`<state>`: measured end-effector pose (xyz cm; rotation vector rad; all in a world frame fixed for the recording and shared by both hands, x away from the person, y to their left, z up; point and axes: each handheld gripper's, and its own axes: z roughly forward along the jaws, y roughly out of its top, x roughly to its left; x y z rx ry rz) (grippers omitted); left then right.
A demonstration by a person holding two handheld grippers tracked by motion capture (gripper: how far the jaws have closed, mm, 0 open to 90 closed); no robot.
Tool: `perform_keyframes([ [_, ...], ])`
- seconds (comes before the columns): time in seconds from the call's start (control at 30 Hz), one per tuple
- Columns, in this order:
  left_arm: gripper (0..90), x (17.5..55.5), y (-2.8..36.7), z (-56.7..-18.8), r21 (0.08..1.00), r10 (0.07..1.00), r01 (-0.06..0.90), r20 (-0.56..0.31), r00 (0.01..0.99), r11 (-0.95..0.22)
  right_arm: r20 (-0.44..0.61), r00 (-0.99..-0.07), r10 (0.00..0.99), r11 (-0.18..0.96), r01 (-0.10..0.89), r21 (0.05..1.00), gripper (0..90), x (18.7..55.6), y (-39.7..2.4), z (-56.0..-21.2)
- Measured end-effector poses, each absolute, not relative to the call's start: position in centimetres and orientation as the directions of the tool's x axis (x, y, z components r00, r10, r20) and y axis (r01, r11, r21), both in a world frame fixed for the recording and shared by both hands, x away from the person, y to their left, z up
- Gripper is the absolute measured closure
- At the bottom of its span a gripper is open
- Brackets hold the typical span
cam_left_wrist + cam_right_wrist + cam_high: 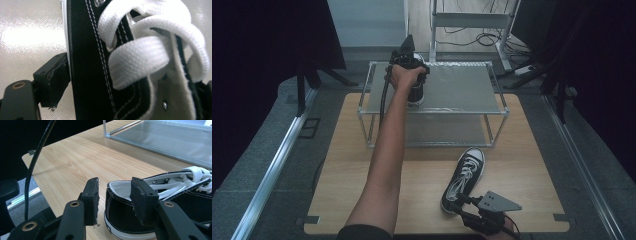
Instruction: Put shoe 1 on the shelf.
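Currently, I read the scene as follows.

Left gripper (408, 56): I have it reaching over the top shelf of the wire rack (499, 111), with the hand wrapped round its body.
Left fingers (53, 77): in the left gripper view one pad presses flat against the black canvas side of the first shoe (90, 65); the opposite finger is hidden behind the shoe. I read this as a clamp across the shoe's upper.
First shoe, location: in the high view it stands on the rack's top shelf, toward the shelf's left part, directly under the left gripper. Its white laces (147, 47) lie loose across the tongue.
Right gripper (469, 205): I hold it low at the near edge of the worktop (352, 165), at the heel of the second shoe (464, 177).
Right fingers (91, 200): part open. One finger stands just outside the heel, with a visible gap to the canvas; the other sits inside the collar. No pressure on the shoe is visible.
Second shoe, location: on the worktop in front of the rack, resting on its sole, toe pointing toward the rack, heel toward me.
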<state>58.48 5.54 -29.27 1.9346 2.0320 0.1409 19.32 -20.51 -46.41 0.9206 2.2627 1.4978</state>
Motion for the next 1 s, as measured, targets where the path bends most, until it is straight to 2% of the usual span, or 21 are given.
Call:
perform_keyframes([
  [0.27,13.3,58.5,5.5,-29.1,0.292,0.985,0.953,-0.173,-0.025,0.075,0.114,-0.76,0.64,0.262,0.356,0.897,58.1,19.3,-20.5,-46.5],
  [0.33,13.4,58.3,5.6,-28.9,0.314,0.983,0.945,-0.181,-0.03,0.087,0.114,-0.76,0.64,0.263,0.356,0.897,58.0,19.3,-20.5,-46.5],
  [0.37,12.9,58.0,5.8,-28.3,0.36,0.979,0.928,-0.203,-0.017,0.091,0.115,-0.76,0.639,0.263,0.356,0.897,58.0,19.3,-20.5,-46.5],
  [0.47,12.1,57.8,5.9,-27.8,0.372,0.974,0.924,-0.227,-0.005,0.091,0.115,-0.76,0.639,0.264,0.357,0.896,58.0,19.3,-20.4,-46.5],
  [0.6,13.6,56.8,6.3,-26.7,0.422,0.967,0.904,-0.249,0.046,0.066,0.113,-0.761,0.638,0.266,0.356,0.896,58.0,19.3,-20.4,-46.6],
  [0.73,15.7,55.0,7.4,-25.6,0.483,0.941,0.875,-0.301,0.152,0.014,0.11,-0.759,0.642,0.263,0.353,0.898,57.9,19.3,-20.5,-46.5],
  [1.0,20.1,52.4,9.2,-24.8,0.54,0.902,0.841,-0.346,0.26,-0.035,0.104,-0.759,0.643,0.261,0.345,0.901,57.9,19.1,-20.4,-46.2],
])
